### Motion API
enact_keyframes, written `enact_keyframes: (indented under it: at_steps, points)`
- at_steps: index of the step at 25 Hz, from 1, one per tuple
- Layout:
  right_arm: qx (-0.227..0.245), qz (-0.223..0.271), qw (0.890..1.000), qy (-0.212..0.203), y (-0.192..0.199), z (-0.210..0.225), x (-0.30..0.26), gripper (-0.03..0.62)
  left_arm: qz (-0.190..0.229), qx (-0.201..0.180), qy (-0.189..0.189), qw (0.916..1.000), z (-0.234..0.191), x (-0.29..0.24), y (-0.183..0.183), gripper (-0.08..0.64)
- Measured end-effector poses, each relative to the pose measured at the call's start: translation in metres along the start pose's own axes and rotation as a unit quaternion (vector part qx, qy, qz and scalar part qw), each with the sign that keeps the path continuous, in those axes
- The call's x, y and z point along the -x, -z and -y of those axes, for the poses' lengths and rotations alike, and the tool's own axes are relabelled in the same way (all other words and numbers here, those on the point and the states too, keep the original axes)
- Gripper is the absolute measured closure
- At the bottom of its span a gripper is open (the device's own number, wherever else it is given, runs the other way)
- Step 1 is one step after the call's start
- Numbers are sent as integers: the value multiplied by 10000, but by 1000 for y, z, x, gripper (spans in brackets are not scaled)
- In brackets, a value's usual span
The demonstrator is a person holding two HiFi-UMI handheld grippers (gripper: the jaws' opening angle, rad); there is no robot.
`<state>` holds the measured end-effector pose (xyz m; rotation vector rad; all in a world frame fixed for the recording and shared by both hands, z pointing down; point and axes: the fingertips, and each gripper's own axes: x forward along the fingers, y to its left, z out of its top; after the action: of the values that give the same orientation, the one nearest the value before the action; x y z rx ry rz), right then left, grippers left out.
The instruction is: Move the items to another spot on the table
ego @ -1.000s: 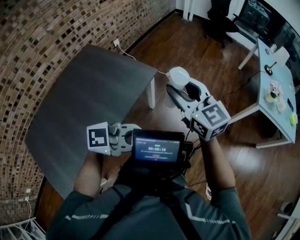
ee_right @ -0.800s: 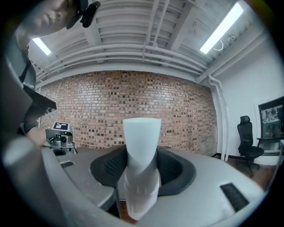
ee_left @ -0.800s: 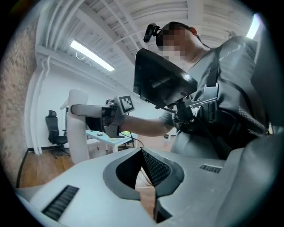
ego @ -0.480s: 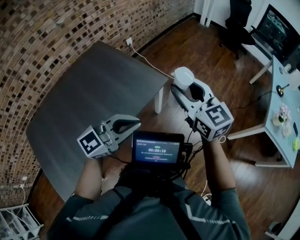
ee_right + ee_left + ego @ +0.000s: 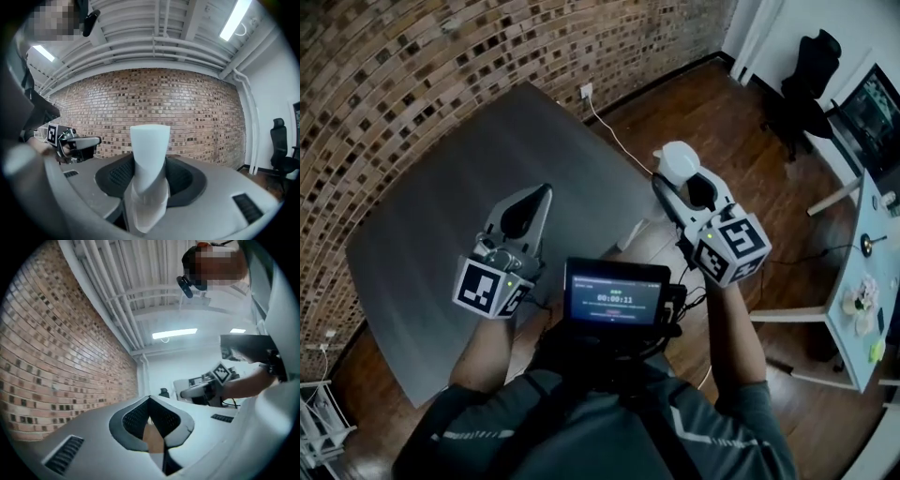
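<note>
A white tapered cup (image 5: 676, 159) sits between the jaws of my right gripper (image 5: 668, 180), which is shut on it and holds it over the wooden floor just off the table's right corner. From the right gripper view the cup (image 5: 149, 140) stands upright between the pads of the right gripper (image 5: 150, 168). My left gripper (image 5: 542, 191) hovers over the dark grey table (image 5: 431, 225), pointing away from me, its tips together with nothing between them. In the left gripper view the left gripper (image 5: 150, 398) points slightly upward. I see nothing lying on the table.
A brick wall (image 5: 412, 66) runs along the table's far side, with a wall socket and cable (image 5: 586, 91) near the corner. A black office chair (image 5: 811, 80) and a pale desk (image 5: 861, 291) stand off to the right. A small screen (image 5: 616, 292) hangs at my chest.
The left gripper has swung from pointing right, next to the screen, to pointing forward over the table. The right gripper still holds the cup and now stands closer to the table's corner.
</note>
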<state>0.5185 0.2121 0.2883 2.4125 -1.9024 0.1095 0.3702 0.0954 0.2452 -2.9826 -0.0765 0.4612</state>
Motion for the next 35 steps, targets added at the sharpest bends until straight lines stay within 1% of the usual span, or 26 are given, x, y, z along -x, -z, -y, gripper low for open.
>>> enact_keyframes:
  at_steps: [2,3,6,8,10,13,15,19,23,25,27,30,33,35]
  points:
    - [-28,-4,10000,-59,-3,2,-22,391,196,-220,-499,9983,-30,-4,-8,557]
    - [-54,-7,9999,-86,-4,2,-33,391,255,-325,-646,9971,-40,-6,-10,557]
    - [-97,-22,9998,-156,-7,4,-61,391,366,-473,-903,9941,-66,-6,-12,557]
    - [-125,-25,9997,-223,-7,5,-78,391,362,-536,-1095,9919,-83,-4,-10,557]
    - [-128,-70,9994,-329,-7,3,-92,391,322,-512,-1297,9897,-97,-1,-7,557]
    - [-75,-143,9987,-485,-6,0,-112,390,200,-434,-1386,9892,-108,0,2,557]
    - [-73,-147,9982,-583,-7,2,-127,391,109,-366,-1510,9878,-119,-1,8,557]
    - [-142,-250,9949,-966,-2,1,-159,391,-108,-378,-1939,9802,-135,0,16,557]
    - [-69,-216,9899,-1400,3,-2,-188,391,-276,-447,-2199,9741,-145,-6,25,557]
    - [64,-214,9857,-1671,7,-5,-204,391,-381,-425,-2456,9677,-151,-7,30,557]
    - [64,-243,9809,-1929,9,-7,-221,391,-502,-382,-2804,9578,-161,-5,36,557]
    - [16,-304,9742,-2238,12,-5,-244,391,-664,-460,-3242,9425,-174,-6,43,557]
    - [1,-362,9667,-2533,23,-2,-268,391,-793,-520,-3567,9294,-185,-5,49,557]
    - [-2,-372,9615,-2722,30,0,-285,391,-809,-553,-3769,9211,-193,-4,51,557]
